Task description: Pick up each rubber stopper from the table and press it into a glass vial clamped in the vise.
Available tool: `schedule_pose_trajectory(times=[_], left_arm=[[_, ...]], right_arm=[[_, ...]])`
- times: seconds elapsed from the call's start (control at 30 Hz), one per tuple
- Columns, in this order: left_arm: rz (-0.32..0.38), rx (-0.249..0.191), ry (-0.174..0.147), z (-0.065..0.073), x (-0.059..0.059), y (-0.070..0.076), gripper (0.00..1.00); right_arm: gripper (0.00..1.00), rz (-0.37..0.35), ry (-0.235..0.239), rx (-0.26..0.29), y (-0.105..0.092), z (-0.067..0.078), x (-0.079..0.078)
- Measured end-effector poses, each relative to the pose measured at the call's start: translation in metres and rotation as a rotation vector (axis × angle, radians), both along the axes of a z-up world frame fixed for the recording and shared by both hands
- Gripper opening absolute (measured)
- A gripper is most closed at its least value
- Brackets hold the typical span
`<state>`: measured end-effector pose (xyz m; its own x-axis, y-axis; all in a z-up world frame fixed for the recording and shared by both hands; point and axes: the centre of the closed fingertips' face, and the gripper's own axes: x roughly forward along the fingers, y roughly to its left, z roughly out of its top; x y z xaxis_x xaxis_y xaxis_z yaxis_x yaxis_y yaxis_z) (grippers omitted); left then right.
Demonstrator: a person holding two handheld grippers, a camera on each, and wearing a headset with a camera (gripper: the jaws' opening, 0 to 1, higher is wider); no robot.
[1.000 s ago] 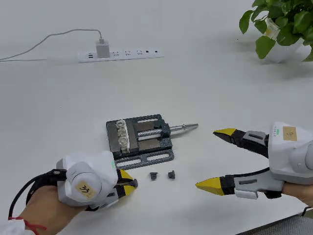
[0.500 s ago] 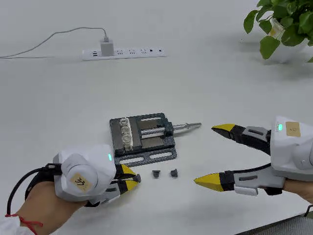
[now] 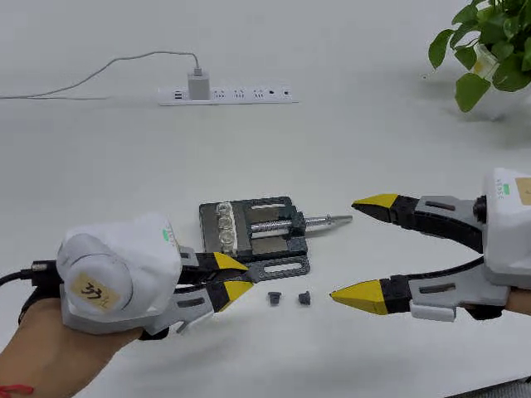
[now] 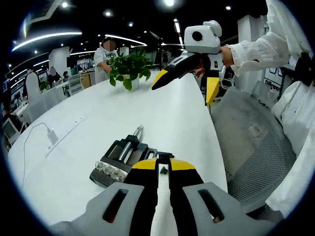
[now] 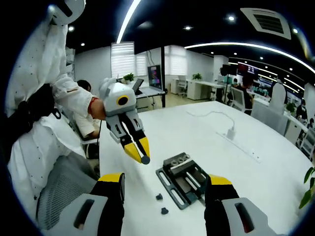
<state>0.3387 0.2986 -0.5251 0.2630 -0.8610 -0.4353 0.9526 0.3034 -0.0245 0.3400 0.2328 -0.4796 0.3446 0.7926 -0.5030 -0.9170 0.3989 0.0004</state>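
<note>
On table (image 3: pixel 373 124): two stoppers (image 3: pixel 274 297), three vials (image 3: pixel 224 227).

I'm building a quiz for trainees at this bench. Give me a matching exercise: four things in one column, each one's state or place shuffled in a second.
1 left gripper
2 right gripper
3 glass vials
4 loose stoppers

a lying on the table by the vise
b jaws wide open
c clamped in the vise
d shut on a stopper

Pairs: 1-d, 2-b, 3-c, 4-a
</note>
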Motion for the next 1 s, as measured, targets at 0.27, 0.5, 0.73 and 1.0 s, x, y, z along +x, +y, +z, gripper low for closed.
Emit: schedule_pose_trajectory(times=[0.27,0.5,0.73,1.0], left_arm=[[-0.019,-0.064,-0.024,0.037,-0.009,-0.011,0.03],[-0.014,-0.107,-0.017,0.054,-0.015,-0.015,0.03],[-0.037,-0.125,-0.024,0.064,-0.023,-0.019,0.03],[-0.044,-0.14,-0.026,0.071,-0.024,-0.02,0.03]], right_arm=[[0.44,0.106,0.059,0.054,0.027,0.03,-0.008],[0.33,0.193,0.05,0.019,0.04,0.035,-0.016],[0.22,0.265,0.054,-0.006,0.046,0.032,-0.024],[0.15,0.303,0.074,-0.01,0.052,0.034,-0.032]])
